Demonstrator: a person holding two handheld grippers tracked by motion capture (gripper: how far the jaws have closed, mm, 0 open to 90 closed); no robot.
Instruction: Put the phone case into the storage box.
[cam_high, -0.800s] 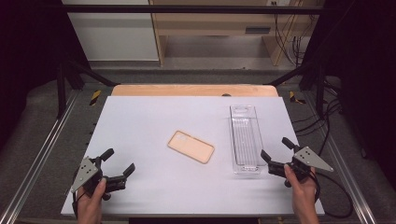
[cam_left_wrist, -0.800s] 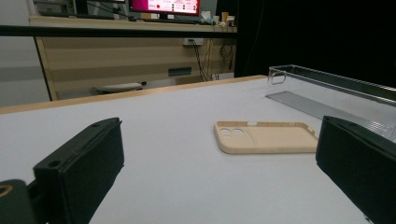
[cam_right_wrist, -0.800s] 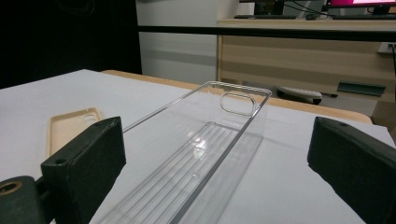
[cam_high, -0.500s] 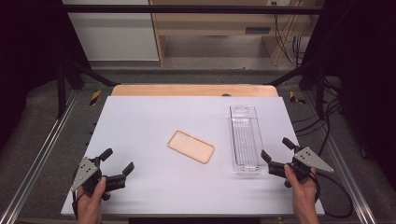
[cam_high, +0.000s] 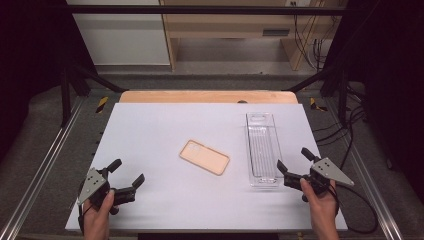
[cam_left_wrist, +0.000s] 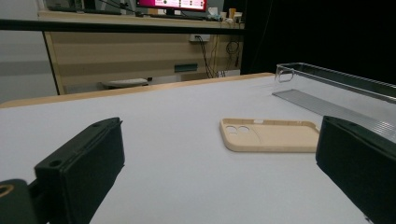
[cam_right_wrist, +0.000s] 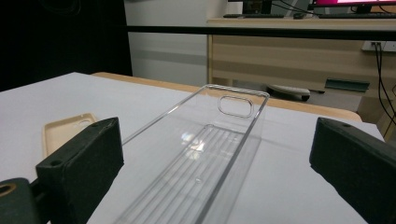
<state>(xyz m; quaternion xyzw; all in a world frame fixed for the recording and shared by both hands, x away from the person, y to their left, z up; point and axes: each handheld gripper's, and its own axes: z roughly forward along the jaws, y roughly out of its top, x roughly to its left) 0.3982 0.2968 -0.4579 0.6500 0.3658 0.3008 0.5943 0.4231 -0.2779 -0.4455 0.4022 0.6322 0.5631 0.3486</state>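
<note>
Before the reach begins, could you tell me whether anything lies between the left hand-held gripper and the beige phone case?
Nothing visible does. The left hand-held gripper stands open near the table's front left corner, and bare white surface runs from it to the phone case. The clear plastic tray sits beyond the case, to its right.

A beige phone case (cam_high: 204, 157) lies flat near the middle of the white surface (cam_high: 150, 130), open side up, its camera cut-out at the end pointing to about ten o'clock and its long axis running down to four o'clock. At about three o'clock from it, apart from it, sits a clear, long, narrow plastic tray (cam_high: 262, 148), upright and empty, with a ribbed floor and a slot handle in its far end, running from twelve to six o'clock.
</note>
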